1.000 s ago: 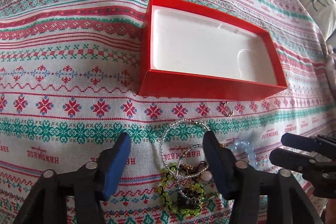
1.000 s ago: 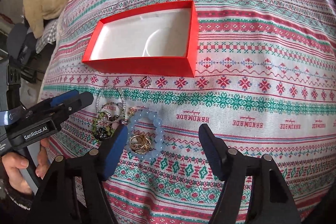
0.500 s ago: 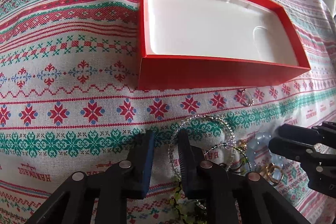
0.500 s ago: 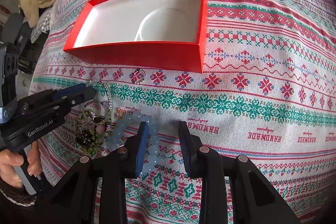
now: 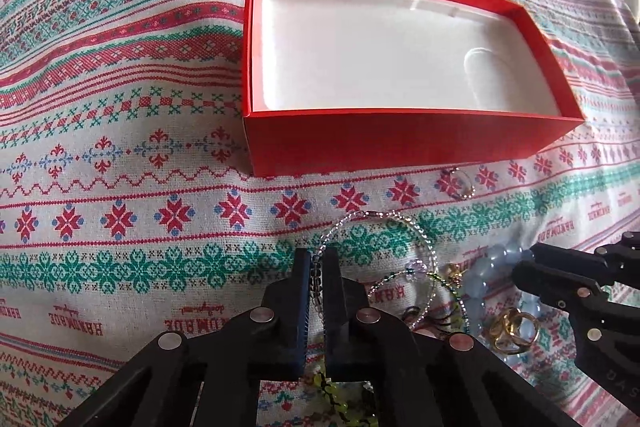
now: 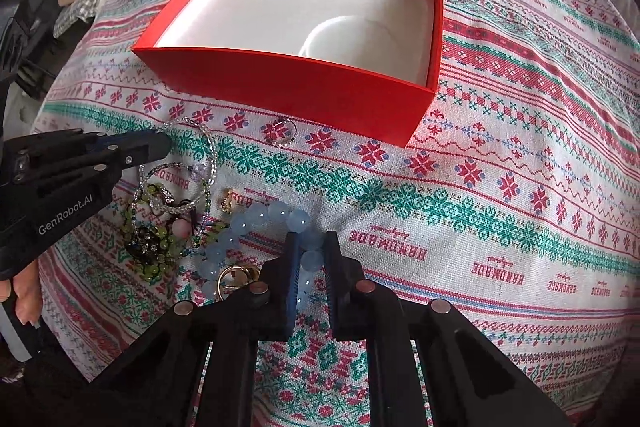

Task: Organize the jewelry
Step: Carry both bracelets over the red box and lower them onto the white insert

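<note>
A: Both tongs, wide apart a second ago, have closed: the left gripper [image 5: 317,275] pinches the clear beaded necklace [image 5: 384,223], the right gripper [image 6: 311,253] the blue bead bracelet [image 6: 256,223].

B: Risk? The necklace runs into the tangled pile [image 6: 160,227] beside the empty red box [image 6: 288,83]; lifting may drag neighbours along.

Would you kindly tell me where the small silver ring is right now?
The silver ring lies alone on the cloth just in front of the red box, beyond the jewelry pile; the left wrist view shows it right of centre.
</note>
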`<state>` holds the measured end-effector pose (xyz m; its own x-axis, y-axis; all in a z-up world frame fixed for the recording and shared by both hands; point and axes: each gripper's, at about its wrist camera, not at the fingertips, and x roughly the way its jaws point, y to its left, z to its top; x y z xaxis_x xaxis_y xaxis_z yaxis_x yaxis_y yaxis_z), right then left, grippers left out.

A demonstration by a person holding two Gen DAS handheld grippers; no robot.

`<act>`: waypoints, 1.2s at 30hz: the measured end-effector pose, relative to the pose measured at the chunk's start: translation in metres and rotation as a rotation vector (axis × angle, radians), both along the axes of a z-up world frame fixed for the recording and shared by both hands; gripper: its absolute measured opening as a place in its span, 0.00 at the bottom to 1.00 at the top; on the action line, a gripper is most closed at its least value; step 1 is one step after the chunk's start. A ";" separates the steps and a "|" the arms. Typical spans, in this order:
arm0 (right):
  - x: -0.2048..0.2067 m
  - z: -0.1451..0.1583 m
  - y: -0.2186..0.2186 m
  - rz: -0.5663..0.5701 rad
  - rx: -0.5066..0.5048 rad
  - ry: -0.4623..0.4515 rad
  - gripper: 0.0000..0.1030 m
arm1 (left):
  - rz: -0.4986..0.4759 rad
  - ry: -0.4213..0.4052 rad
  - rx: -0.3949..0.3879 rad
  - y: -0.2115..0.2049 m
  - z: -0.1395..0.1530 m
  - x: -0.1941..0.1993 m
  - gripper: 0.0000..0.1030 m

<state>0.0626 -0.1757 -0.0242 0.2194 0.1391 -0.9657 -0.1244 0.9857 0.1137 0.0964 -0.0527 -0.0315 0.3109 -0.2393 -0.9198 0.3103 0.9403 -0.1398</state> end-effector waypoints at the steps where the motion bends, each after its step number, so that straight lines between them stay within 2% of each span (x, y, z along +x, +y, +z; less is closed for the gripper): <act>1: 0.000 0.002 0.000 -0.003 0.007 -0.003 0.12 | -0.003 -0.010 -0.002 -0.001 0.003 -0.001 0.00; 19: -0.025 0.070 -0.020 -0.024 0.114 -0.135 0.12 | 0.001 -0.156 -0.104 0.012 0.070 -0.018 0.00; 28: -0.017 0.111 -0.029 -0.071 0.161 -0.248 0.12 | 0.020 -0.215 -0.234 0.011 0.099 -0.006 0.00; 36: -0.004 0.144 -0.057 -0.163 0.233 -0.335 0.12 | 0.076 -0.183 -0.395 0.007 0.104 0.020 0.00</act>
